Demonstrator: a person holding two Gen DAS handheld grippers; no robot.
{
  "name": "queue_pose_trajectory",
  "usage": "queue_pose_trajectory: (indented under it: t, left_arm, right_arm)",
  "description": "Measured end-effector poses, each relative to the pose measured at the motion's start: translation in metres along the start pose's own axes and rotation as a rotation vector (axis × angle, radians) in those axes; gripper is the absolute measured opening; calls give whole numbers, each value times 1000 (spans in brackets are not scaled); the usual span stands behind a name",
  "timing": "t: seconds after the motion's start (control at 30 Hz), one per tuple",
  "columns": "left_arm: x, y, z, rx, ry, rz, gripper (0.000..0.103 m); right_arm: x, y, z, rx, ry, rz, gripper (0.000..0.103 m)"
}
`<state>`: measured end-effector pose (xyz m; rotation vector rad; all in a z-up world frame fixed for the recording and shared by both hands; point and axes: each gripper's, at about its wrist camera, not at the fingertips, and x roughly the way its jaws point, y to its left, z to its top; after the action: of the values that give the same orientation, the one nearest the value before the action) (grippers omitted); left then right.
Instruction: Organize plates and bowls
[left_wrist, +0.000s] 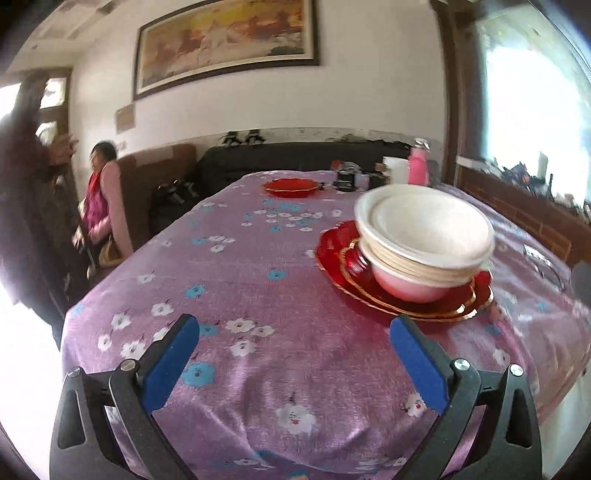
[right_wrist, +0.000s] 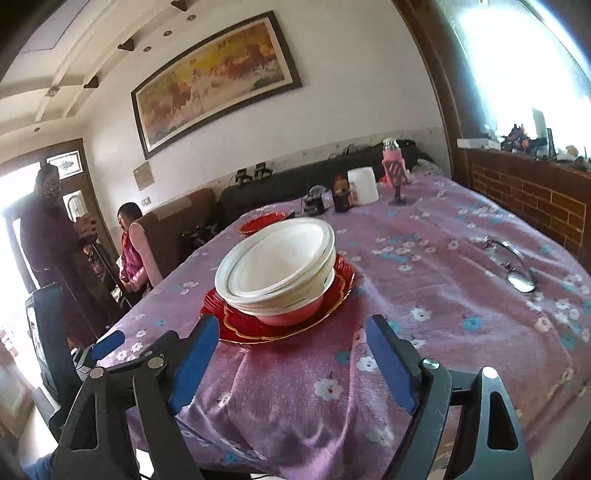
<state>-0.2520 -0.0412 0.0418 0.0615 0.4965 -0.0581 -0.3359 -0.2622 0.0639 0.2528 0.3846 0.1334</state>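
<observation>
Nested white ceramic bowls (right_wrist: 275, 267) sit stacked on glossy red gold-rimmed plates (right_wrist: 332, 295) near the front of the purple floral-clothed counter (right_wrist: 443, 258), likely gathered there to save space. A lone red plate (left_wrist: 291, 187) lies farther back. The left claw (left_wrist: 293, 341) and right claw (right_wrist: 291, 341) gape wide, empty.

Daylight floods from the window (left_wrist: 532, 92) on my right, blown out white. Doorway (right_wrist: 14, 206) also glares. Left view motion-blurred; bowls (left_wrist: 424, 229) smeared. Fisheye bends edges, corners dark.
</observation>
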Motion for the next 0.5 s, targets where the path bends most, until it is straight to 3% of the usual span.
queue_pose_trajectory:
  t: [0.17,0.3,0.5]
  left_arm:
    - [10,-12,3,38,2,-9,103]
    - [16,-15,4,62,17,60,103]
    - [16,-15,-5,80,51,78,103]
  right_arm:
    - [20,-7,4,7,47,-28,89]
    - [28,-11,2,25,79,-23,89]
    - [31,-1,-5,-2,118,-13,90]
